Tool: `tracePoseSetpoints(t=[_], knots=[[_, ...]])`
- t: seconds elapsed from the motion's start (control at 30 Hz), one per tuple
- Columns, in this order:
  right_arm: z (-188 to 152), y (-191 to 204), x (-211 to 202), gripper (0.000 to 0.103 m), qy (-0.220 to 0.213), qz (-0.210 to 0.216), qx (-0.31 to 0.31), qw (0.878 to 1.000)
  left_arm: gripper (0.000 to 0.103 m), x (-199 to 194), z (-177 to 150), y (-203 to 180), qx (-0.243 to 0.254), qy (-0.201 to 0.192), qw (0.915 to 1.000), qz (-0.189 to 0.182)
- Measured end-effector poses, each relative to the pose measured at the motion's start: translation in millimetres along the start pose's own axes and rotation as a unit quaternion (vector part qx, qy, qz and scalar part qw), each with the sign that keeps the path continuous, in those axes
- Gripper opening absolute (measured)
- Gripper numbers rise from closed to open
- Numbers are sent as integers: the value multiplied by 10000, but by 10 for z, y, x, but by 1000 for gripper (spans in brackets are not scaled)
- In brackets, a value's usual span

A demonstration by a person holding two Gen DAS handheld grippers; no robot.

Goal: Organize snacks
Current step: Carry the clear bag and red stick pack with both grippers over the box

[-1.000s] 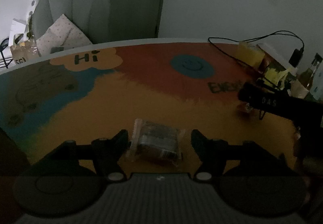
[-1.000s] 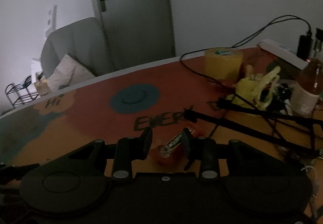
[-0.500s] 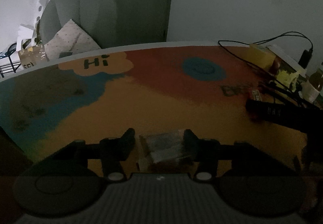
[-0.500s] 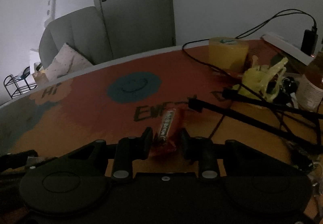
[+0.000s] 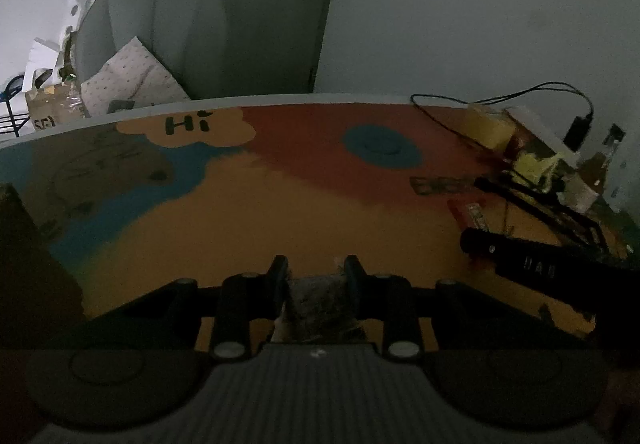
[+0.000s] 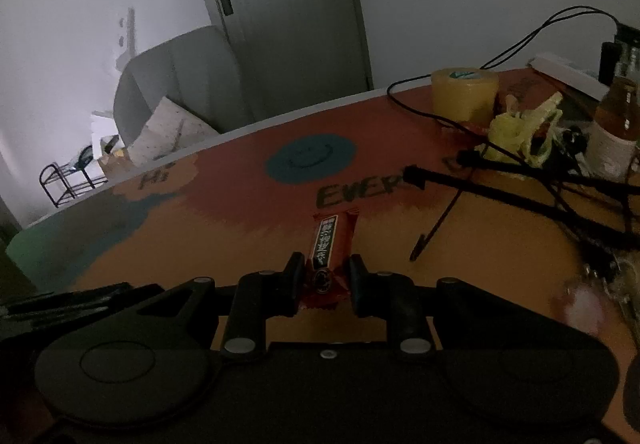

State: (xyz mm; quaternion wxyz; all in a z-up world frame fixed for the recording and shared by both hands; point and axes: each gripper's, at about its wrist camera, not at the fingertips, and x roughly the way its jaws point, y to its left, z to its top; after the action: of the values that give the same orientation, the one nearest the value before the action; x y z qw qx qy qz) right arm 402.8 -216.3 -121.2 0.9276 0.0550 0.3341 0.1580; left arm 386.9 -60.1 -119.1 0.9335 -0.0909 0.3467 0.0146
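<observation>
Since the earlier frames both grippers have taken up a snack. Left gripper (image 5: pixel 316 271): its jaws have just been closing and now clamp the clear packet (image 5: pixel 320 298), which a second ago lay flat on the table (image 5: pixel 260 216) between wide-open fingers; the packet is crumpled between the pads, close to the gripper body. Right gripper (image 6: pixel 325 271): its jaws narrowed a little at first, then held, and they pinch the lower end of the red bar (image 6: pixel 329 244), which has swung from lying askew to pointing straight ahead along the fingers, its far end towards the "EVER" lettering (image 6: pixel 358 191). Further right on the table stand a yellow tape roll (image 6: pixel 464 94), a yellow-green bundle (image 6: pixel 520 134), black rods (image 6: pixel 520 200) and a bottle (image 6: pixel 618 124).
</observation>
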Motion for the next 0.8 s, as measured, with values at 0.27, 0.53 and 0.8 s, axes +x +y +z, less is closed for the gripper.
tracePoseSetpoints(t=[0.27, 0.53, 0.8], knots=[[-147, 90, -284, 22, -100, 134, 172, 9997, 29, -367, -61, -7, 44, -197, 9997, -134], [-233, 309, -544, 22, -308, 265, 191, 9990, 29, -731, -66, 98, 59, -444, 9988, -178], [-298, 544, -791, 22, -478, 468, 133, 9977, 29, -1086, -53, 252, 27, -695, 9975, -136]])
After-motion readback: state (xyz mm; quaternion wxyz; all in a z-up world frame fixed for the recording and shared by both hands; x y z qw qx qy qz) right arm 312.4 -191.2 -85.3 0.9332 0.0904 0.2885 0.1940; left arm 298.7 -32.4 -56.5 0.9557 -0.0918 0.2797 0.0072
